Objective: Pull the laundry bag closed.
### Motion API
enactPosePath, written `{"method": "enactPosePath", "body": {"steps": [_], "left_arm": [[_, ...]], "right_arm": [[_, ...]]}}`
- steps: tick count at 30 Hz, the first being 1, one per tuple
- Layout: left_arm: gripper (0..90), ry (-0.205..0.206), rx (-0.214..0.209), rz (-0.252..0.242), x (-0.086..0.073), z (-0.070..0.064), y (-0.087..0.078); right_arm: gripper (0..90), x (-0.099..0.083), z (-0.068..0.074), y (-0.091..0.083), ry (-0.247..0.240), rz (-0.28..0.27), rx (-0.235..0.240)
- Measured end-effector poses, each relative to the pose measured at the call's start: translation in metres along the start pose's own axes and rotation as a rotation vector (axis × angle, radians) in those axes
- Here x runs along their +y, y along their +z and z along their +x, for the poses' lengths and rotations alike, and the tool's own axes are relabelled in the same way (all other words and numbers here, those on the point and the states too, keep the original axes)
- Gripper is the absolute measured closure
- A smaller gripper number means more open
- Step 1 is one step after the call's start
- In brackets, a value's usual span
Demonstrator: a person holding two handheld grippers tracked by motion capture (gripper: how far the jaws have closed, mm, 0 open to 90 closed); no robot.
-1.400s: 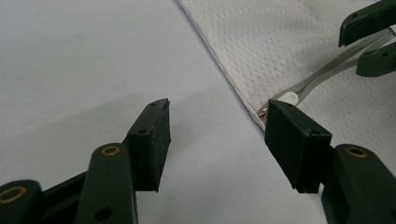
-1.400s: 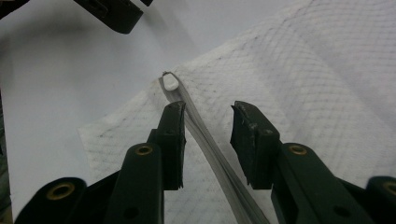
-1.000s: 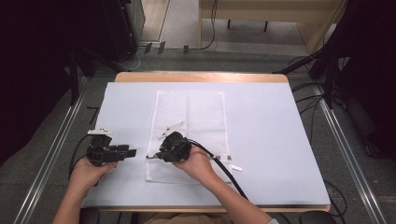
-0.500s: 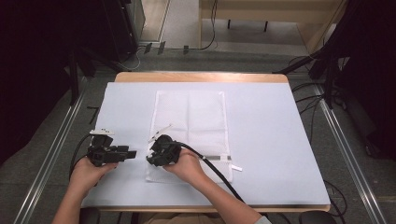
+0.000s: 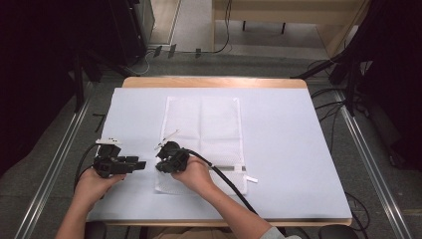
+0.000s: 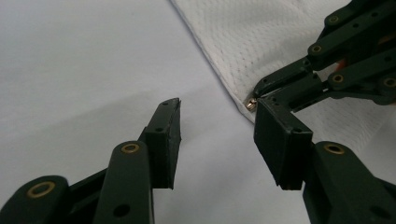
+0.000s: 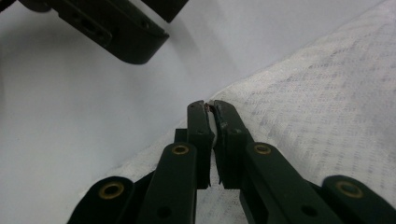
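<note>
Because the right tool, closed, apparently pinches only the zipper pull at the mesh bag edge, the open left tool at 9 o'clock could knock it loose.

A white-covered table with a wooden far edge stands on grey floor, metal rails along both sides, dark equipment and cables beyond.

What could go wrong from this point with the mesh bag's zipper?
The right hand-held gripper pinches only the tiny zipper pull at its tips, so it may slip off. The left hand-held gripper is open beside the mesh bag, holding nothing, so the bag may drag or bunch when pulled.
</note>
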State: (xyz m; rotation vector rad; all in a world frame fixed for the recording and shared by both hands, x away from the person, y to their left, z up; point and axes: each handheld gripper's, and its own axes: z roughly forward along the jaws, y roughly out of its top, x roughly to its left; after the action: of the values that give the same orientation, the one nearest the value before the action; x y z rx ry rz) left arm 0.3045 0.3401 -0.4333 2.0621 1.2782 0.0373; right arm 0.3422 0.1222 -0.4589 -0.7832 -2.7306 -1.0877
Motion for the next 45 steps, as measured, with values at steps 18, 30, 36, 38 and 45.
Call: {"method": "enactPosePath", "body": {"steps": [18,30,36,38,45], "left_arm": [[55.9,0.106,-0.090,0.090,0.006,-0.024,0.024],[73.3,0.167,-0.113,0.115,0.011,-0.030,0.034],[80.9,0.173,-0.107,0.134,0.012,-0.029,0.034],[80.9,0.161,-0.107,0.141,0.012,-0.029,0.035],[87.6,0.156,-0.104,0.154,0.015,-0.030,0.033]], "right_arm": [[87.2,0.007,0.002,-0.027,-0.035,-0.080,0.002],[87.3,0.006,0.003,-0.036,-0.066,-0.081,0.064],[87.4,0.005,0.002,-0.034,-0.075,-0.064,0.084],[87.4,0.005,0.002,-0.034,-0.075,-0.062,0.087],[87.7,0.004,0.000,-0.031,-0.072,-0.061,0.086]]}}
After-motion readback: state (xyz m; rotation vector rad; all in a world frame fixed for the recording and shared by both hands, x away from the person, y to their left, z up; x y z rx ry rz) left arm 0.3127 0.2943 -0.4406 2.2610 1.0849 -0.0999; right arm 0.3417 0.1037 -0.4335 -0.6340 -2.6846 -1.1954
